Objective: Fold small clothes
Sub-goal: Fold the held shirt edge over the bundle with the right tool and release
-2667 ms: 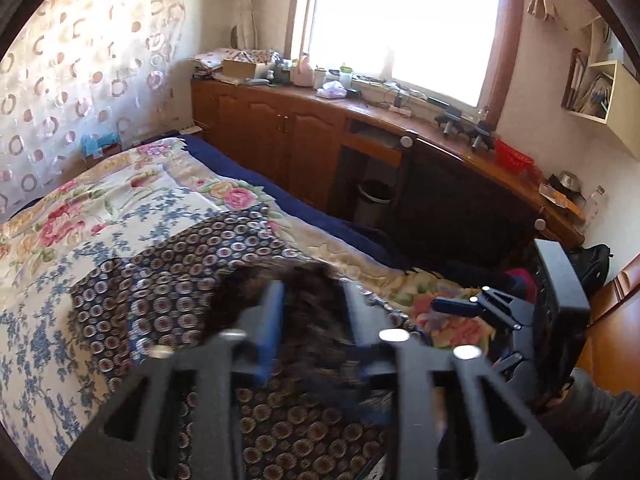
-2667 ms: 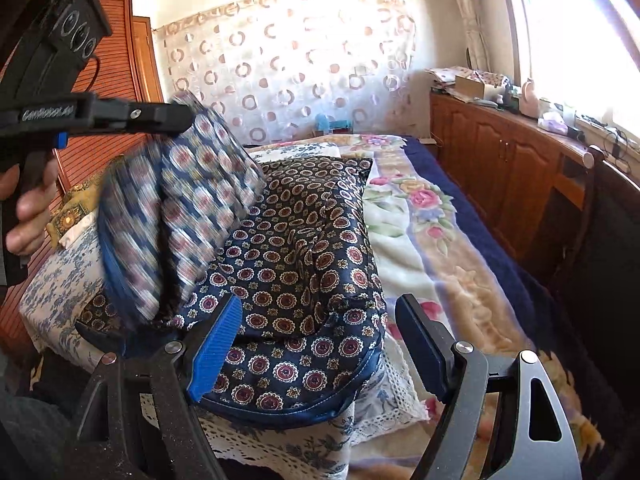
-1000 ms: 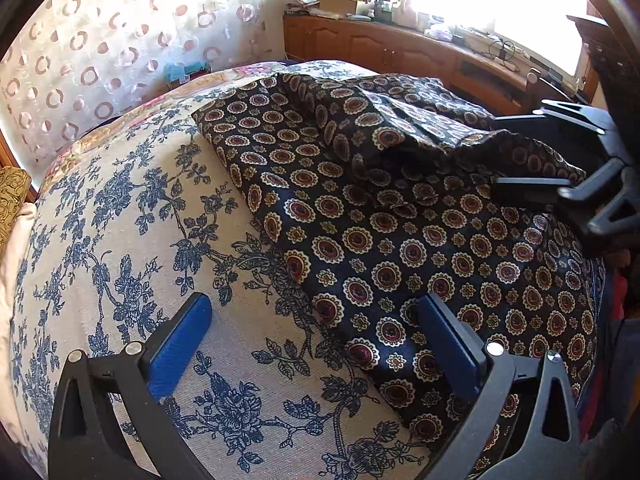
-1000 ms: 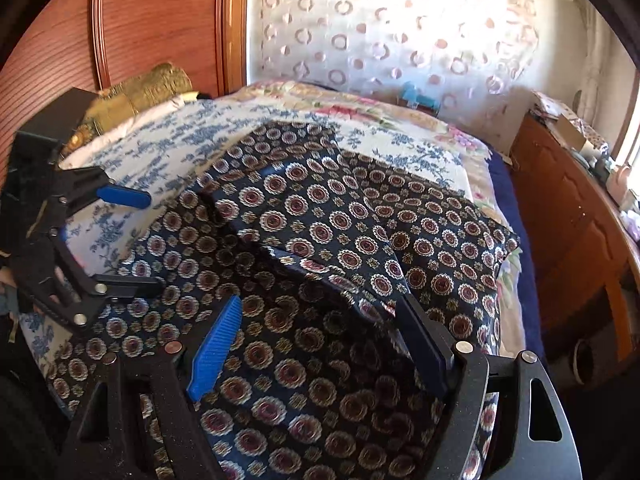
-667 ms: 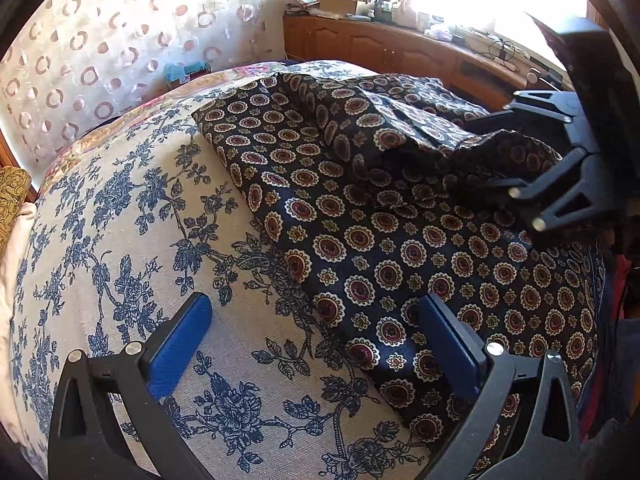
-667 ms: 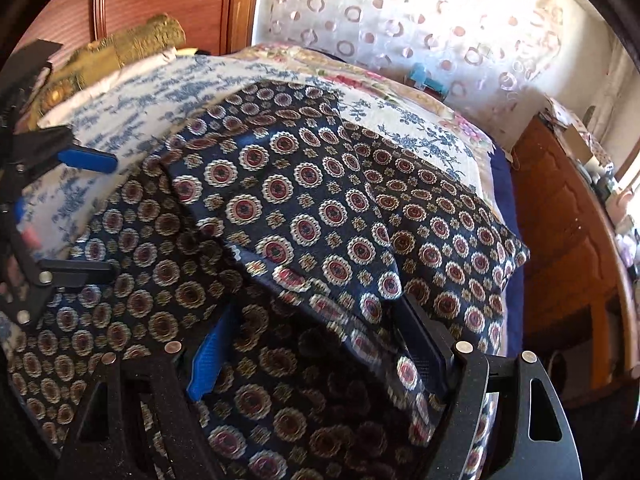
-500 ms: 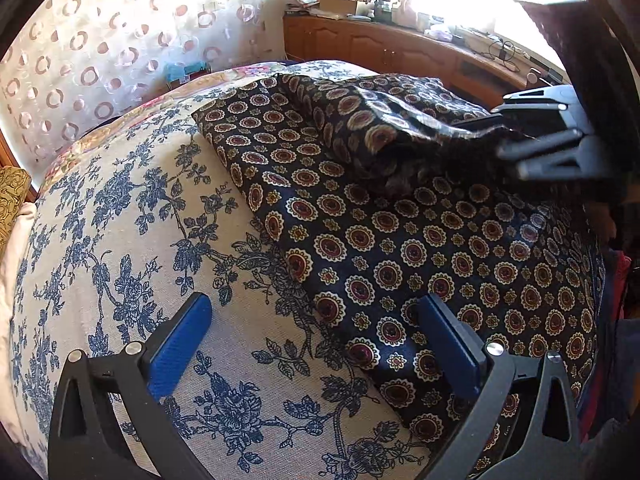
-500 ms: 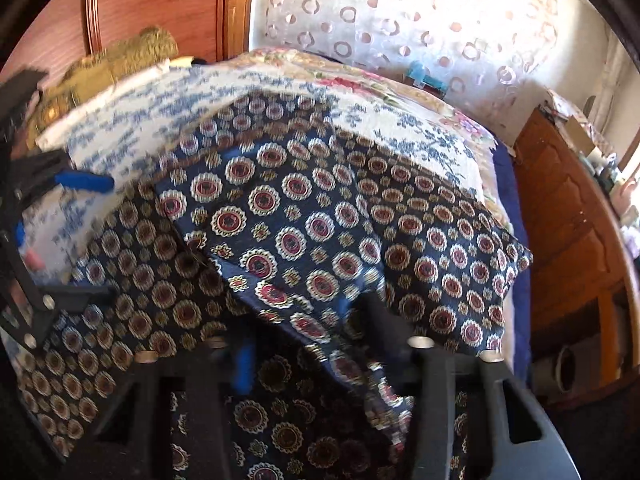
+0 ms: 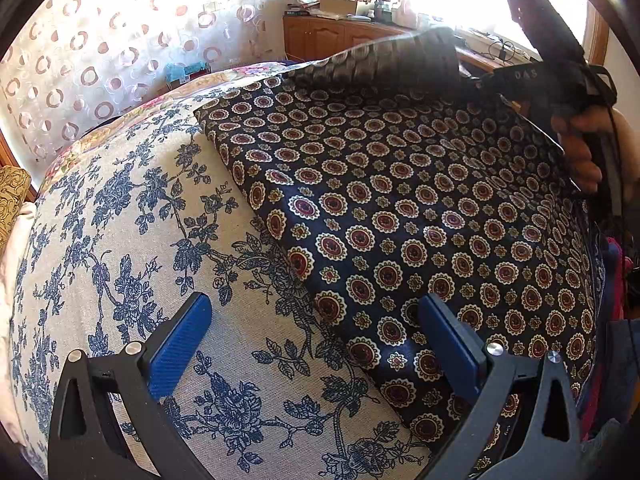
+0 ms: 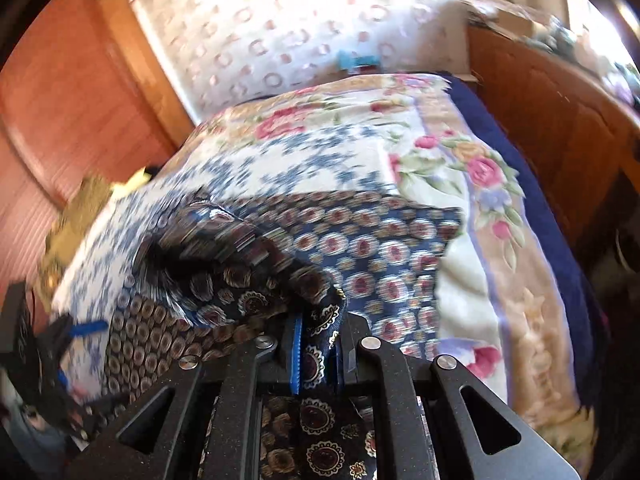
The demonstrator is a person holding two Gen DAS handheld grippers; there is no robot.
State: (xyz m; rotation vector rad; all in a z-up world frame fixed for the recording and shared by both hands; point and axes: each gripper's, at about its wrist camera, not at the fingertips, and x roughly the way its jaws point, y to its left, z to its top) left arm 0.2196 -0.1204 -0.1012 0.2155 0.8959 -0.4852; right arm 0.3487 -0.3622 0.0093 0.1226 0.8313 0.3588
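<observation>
The right gripper [image 10: 316, 354] has just closed its jaws on a fold of the patterned cloth [image 9: 400, 208], lifting it off the bed [image 9: 120, 220]. The left gripper [image 9: 316, 344] hovers open over the cloth's edge.

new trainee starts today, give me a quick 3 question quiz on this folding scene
1. True or false: the left gripper is clamped on the patterned garment.
2. What is pinched in the right gripper?
3. The garment lies on: A) a wooden desk B) a blue floral bedcover C) the floor

Key: 1 false, it is open with nothing pressed between its pads. 2 a fold of the patterned garment. 3 B.
</observation>
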